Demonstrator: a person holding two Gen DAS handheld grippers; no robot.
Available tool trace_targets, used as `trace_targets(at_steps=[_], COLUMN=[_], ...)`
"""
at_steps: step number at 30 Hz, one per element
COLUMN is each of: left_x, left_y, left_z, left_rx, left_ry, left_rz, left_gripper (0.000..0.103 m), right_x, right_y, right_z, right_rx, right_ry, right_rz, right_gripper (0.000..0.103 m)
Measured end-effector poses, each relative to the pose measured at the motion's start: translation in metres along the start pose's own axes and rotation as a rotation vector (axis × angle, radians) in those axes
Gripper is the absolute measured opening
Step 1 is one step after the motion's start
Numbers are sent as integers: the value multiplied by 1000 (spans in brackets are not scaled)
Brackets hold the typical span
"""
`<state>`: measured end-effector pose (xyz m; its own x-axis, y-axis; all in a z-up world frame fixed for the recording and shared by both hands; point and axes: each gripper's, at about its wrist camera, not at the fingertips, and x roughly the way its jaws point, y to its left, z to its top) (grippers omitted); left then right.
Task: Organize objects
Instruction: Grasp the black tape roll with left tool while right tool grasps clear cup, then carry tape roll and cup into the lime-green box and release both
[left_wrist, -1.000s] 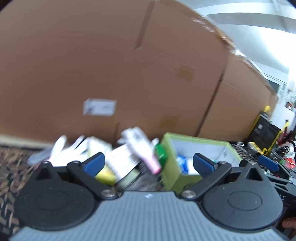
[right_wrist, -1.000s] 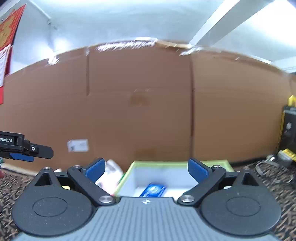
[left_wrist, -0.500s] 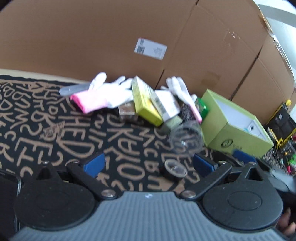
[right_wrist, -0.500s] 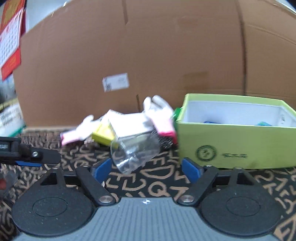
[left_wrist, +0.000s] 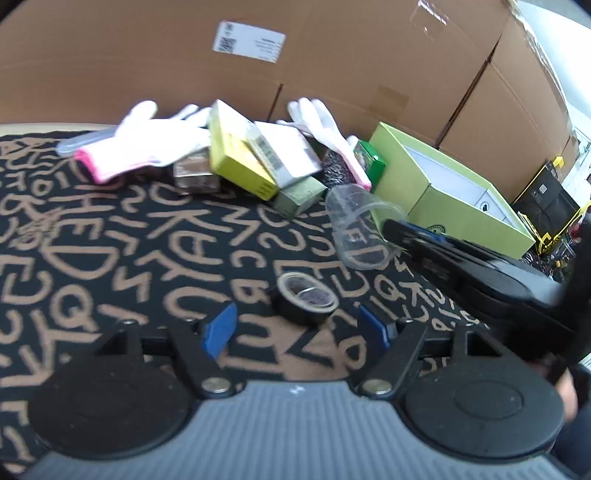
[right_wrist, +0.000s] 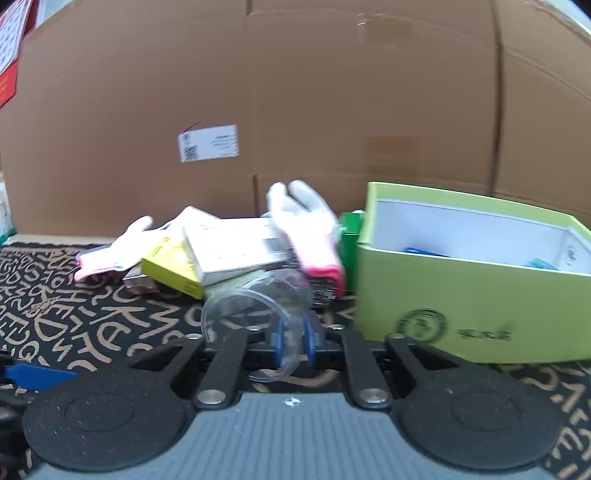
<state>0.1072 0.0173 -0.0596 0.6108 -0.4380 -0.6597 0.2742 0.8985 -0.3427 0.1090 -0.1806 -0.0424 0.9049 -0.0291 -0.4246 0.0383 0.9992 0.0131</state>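
Note:
My right gripper (right_wrist: 293, 341) is shut on the rim of a clear plastic cup (right_wrist: 255, 317) lying on its side on the lettered mat; the cup also shows in the left wrist view (left_wrist: 360, 230). My left gripper (left_wrist: 299, 330) is open, with a black tape roll (left_wrist: 304, 299) on the mat between and just ahead of its fingers. An open green box (right_wrist: 476, 280) with several small items inside stands to the right. A pile of boxes (left_wrist: 255, 158) and white-and-pink gloves (left_wrist: 147, 144) lies at the back.
Large cardboard cartons (right_wrist: 295, 92) wall off the back. The black mat with tan letters (left_wrist: 92, 251) covers the surface. The right gripper's body (left_wrist: 480, 266) crosses the right side of the left wrist view. Black and yellow equipment (left_wrist: 546, 206) stands far right.
Both grippers have dropped toward the mat. My right gripper has closed on the clear cup. My left gripper has moved up to the tape roll.

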Motion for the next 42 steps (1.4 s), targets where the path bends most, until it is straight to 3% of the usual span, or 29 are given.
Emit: trace_targets(at_steps=[2, 4, 7, 16, 19, 26, 33, 37, 42], left_x=[11, 18, 27, 26, 27, 20, -2, -3, 11], left_y=[-6, -15, -23, -35, -36, -32, -50, -72, -112], left_z=[2, 5, 8, 4, 3, 5, 31, 57, 86], left_rx=[8, 44, 77, 174, 195, 159, 180, 200, 248], left_ry=[9, 1, 7, 22, 19, 4, -63, -89, -118], left_rz=[6, 36, 61, 72, 86, 67, -33, -126, -203], left_gripper=[70, 55, 43, 45, 41, 40, 40, 40, 40], right_x=[-8, -15, -23, -12, -5, -25, -64, -81, -86], right_y=[-8, -14, -21, -25, -26, -27, -39, -61, -103], right_z=[-2, -4, -8, -14, -15, -9, 17, 33, 45], right_rx=[11, 24, 43, 59, 76, 73, 67, 59, 77], right_ry=[-3, -1, -4, 45, 64, -8, -149, -220, -240], right_rz=[-7, -8, -6, 2, 16, 24, 19, -72, -234], right_gripper=[8, 7, 7, 7, 7, 6, 6, 6, 6])
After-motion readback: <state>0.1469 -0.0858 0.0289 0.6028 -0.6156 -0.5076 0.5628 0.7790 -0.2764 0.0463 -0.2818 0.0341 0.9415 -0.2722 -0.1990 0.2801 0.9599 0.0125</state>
